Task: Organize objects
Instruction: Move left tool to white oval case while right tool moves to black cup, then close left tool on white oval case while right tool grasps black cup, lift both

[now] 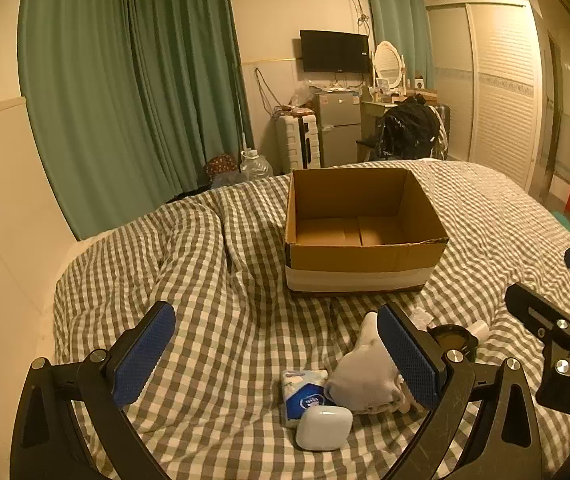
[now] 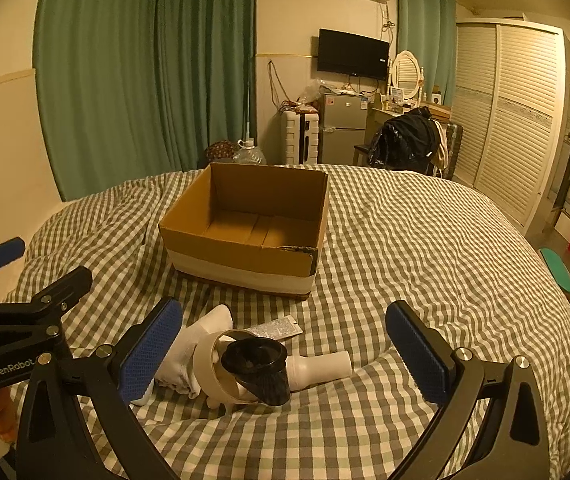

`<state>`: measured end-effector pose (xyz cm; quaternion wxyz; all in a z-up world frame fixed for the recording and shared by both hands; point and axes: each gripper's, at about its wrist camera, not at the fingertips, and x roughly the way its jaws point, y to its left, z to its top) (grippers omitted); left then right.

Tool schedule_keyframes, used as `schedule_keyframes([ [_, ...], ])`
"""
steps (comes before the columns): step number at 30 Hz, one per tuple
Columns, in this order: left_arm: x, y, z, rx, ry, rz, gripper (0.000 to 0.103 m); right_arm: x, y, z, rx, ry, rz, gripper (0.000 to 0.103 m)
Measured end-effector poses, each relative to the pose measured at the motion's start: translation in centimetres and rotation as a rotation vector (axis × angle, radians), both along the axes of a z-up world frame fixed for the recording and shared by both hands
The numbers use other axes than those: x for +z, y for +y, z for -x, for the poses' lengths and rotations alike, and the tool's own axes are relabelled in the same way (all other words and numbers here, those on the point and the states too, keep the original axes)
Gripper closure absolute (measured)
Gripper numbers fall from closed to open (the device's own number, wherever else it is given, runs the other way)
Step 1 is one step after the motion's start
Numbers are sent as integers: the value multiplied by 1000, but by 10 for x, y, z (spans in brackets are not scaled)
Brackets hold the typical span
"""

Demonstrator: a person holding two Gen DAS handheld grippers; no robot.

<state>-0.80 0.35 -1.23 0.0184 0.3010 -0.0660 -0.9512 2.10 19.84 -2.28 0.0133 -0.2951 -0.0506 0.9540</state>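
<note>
An open, empty cardboard box (image 1: 361, 236) stands on the checked bed; it also shows in the right wrist view (image 2: 245, 232). My left gripper (image 1: 277, 356) is open above the bed, with a white rounded case (image 1: 324, 427), a tissue pack (image 1: 301, 394) and a white sock (image 1: 363, 376) lying between its fingers. My right gripper (image 2: 285, 352) is open, with a black cup (image 2: 259, 372), a roll of tape (image 2: 215, 368), a white bottle (image 2: 319, 368), a white sock (image 2: 201, 340) and a small flat packet (image 2: 279, 328) between its fingers.
The grey-white checked duvet (image 2: 425, 260) covers the bed and bunches into folds on the left (image 1: 189, 248). Green curtains, a fridge, a suitcase, a chair with dark clothes and a white wardrobe stand beyond the bed.
</note>
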Motion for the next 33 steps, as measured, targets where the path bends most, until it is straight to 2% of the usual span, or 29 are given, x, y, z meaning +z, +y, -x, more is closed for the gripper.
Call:
schedule_keyframes([
  [8,-17,-5,19,-15,-87,-46,0,1,5,13,-3,-34,-36,1],
  [12,-29,-5,24,-19,-113,-39,0,-7,11,23,-4,-70,-23,10],
  [16,-43,-6,30,-33,-152,-54,0,-17,14,30,0,-103,-16,10],
  [26,-87,-5,35,-82,-300,-71,0,-51,21,45,-6,-208,-19,10],
  [30,-105,-1,34,-110,-371,-61,0,-62,22,49,-6,-243,-7,10],
  [33,-121,3,32,-139,-417,-38,0,-67,15,50,36,-262,-7,10],
])
